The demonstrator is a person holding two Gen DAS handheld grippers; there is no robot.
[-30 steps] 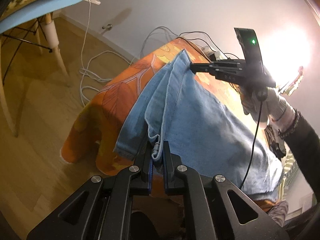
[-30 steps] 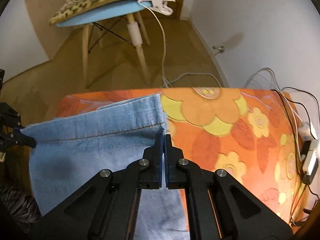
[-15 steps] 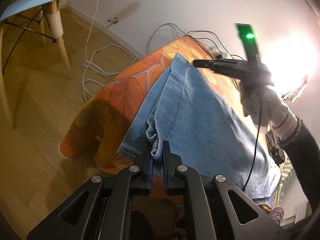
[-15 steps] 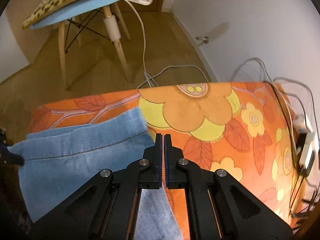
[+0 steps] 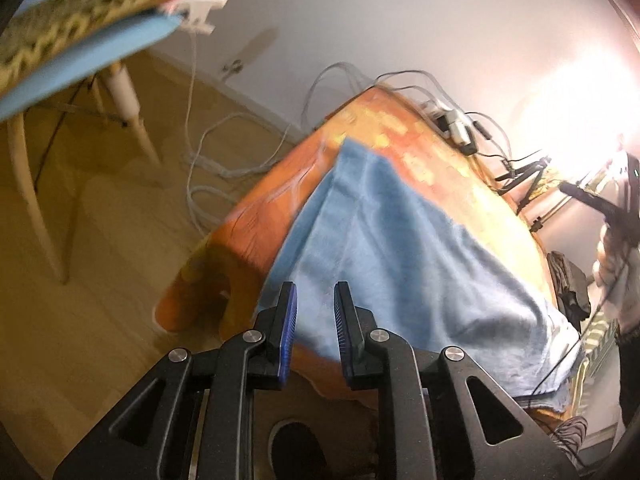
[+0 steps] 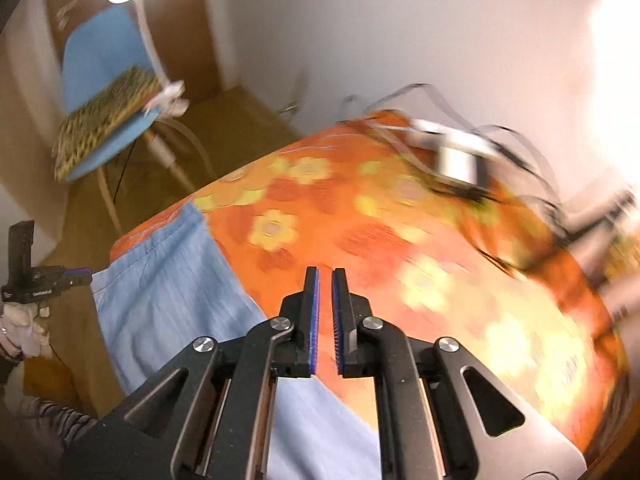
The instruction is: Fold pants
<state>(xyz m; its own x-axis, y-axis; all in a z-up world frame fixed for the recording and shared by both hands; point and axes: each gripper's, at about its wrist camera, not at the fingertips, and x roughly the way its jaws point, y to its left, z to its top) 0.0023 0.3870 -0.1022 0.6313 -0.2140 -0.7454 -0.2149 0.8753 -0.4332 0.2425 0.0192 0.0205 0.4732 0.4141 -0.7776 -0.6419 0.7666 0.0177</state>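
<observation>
Left gripper has its jaws apart with nothing between them, hanging just off the near edge of the jeans. Blue pads are bare. The right gripper has its jaws parted by only a narrow gap, also empty, and it sits over the orange cloth right beside the jeans' long edge.

The jeans lie flat on the table, which is covered in an orange flowered cloth. They look folded lengthwise, one leg on the other, with the narrow end pointing toward the far corner of the table and the wide end hanging a bit over the near edge. Both shots are pretty blurry, so seams and hems are hard to make out.

Past the jeans, along the far side of the table, there's a power strip with a tangle of cables, some spilling down to the wood floor. Further out from the table stands a blue chair with a leopard-print cushion and a white clip on its edge.
</observation>
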